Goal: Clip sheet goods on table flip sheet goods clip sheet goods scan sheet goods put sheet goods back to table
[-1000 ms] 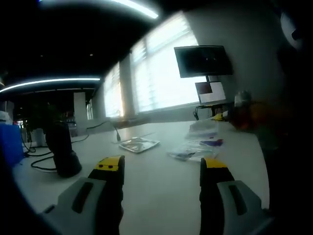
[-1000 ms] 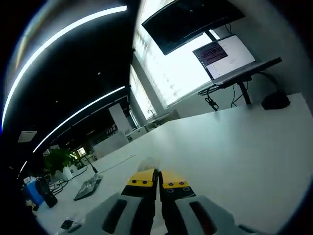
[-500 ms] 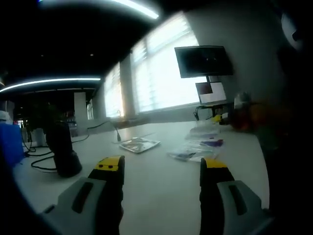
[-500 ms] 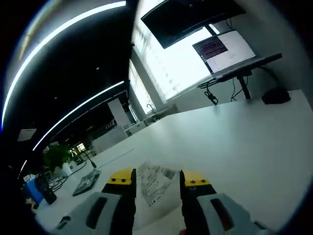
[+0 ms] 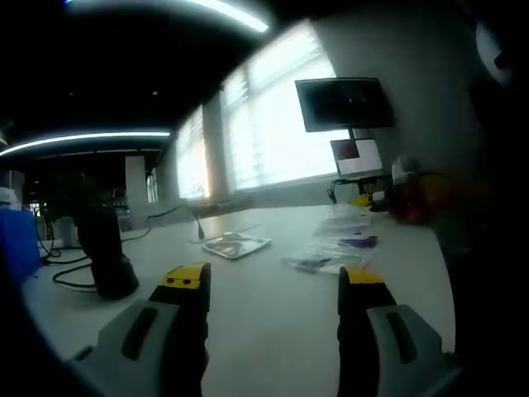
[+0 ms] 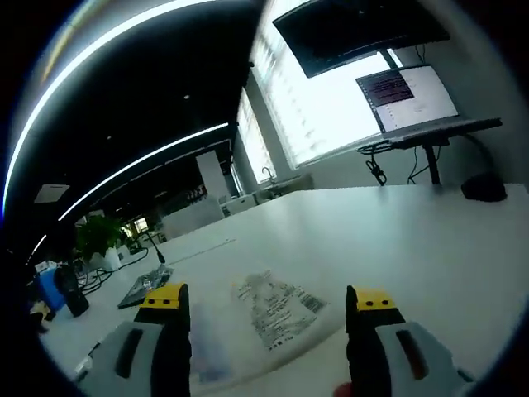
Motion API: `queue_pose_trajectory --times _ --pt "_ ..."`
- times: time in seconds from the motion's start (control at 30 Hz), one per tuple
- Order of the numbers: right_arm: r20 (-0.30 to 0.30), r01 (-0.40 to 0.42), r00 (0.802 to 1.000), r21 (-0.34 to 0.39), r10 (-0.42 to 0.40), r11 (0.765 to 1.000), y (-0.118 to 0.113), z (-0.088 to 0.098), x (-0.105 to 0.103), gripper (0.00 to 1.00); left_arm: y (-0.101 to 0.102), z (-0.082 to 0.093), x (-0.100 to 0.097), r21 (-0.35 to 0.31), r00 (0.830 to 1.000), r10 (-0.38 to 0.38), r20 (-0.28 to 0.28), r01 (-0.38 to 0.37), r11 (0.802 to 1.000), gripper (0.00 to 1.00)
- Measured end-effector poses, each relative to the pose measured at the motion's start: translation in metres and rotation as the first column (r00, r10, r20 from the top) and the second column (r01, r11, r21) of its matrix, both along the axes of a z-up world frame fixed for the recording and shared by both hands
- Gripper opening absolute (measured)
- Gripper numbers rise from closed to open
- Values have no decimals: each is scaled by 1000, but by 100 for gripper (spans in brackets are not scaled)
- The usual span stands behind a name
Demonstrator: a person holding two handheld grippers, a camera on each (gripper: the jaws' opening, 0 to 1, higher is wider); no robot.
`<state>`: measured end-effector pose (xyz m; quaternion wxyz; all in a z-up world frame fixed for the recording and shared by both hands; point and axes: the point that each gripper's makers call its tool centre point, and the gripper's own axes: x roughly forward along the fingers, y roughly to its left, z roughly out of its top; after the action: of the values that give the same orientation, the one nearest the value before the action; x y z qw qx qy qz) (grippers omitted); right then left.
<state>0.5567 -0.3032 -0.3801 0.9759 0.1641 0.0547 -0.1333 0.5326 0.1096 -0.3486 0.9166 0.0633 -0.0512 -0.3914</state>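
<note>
In the right gripper view, the right gripper [image 6: 269, 302] has its jaws spread wide, holding nothing. The sheet goods [image 6: 277, 308], a clear printed packet, lies flat on the white table [image 6: 430, 248] between and just beyond the jaw tips, which suggests the put-back step is complete or nearly so. In the left gripper view, the left gripper [image 5: 271, 281] is likewise spread and empty above the table, with further packets [image 5: 331, 252] lying farther off.
</note>
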Motion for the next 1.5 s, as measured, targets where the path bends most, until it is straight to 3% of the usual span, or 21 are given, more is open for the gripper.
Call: queue_pose_trajectory --times 0.2,0.33,0.43,0.6,0.7,0.77,0.83,0.9,0.97,1.03,1.1,1.2,1.27,1.37,1.5 --pt "42 -94 994 -51 96 994 14 18 8 72 0 0 0 -1 1000 0 1 0 1000 55" --pt "38 -131 990 -68 133 989 20 20 11 74 0 0 0 -1 1000 0 1 0 1000 55" --pt "27 -207 977 -108 211 972 31 23 16 73 0 0 0 -1 1000 -1 0 1 1000 55" --pt "-59 -356 934 -215 351 910 48 25 24 69 -1 -1 0 2 1000 -5 0 5 1000 55" --pt "-88 -401 916 -234 391 886 50 26 28 70 -1 0 0 1 1000 -3 2 3 1000 55" --pt "-125 -415 910 -286 396 864 47 26 30 71 -1 0 0 0 1000 -2 3 2 1000 55" --pt "-170 -447 894 -329 414 832 48 23 32 70 -1 0 0 -1 1000 -2 3 2 1000 55" --pt "-179 -481 877 -314 447 818 53 21 34 68 -1 0 0 -1 1000 -4 3 4 1000 55" --pt "-233 -533 846 -329 481 779 57 13 35 67 -1 1 0 -1 1000 -4 3 4 1000 55" --pt "-262 -557 830 -342 493 757 59 7 38 68 -1 0 0 1 1000 -5 4 5 1000 55" --pt "-267 -572 820 -325 507 753 57 4 41 69 -1 0 -1 3 1000 -5 5 5 1000 55" --pt "-294 -614 788 -302 541 729 56 -6 45 67 -1 0 -1 2 1000 -5 5 5 1000 55" --pt "-299 -631 774 -276 559 725 54 -13 47 66 -1 0 -1 2 1000 -4 5 4 1000 55" --pt "-304 -629 772 -237 558 741 44 -24 48 67 -1 0 -1 5 1000 -4 5 4 1000 55" --pt "-345 -629 768 -246 540 737 39 -36 45 67 -2 -1 -1 11 1000 -8 4 8 1000 55"
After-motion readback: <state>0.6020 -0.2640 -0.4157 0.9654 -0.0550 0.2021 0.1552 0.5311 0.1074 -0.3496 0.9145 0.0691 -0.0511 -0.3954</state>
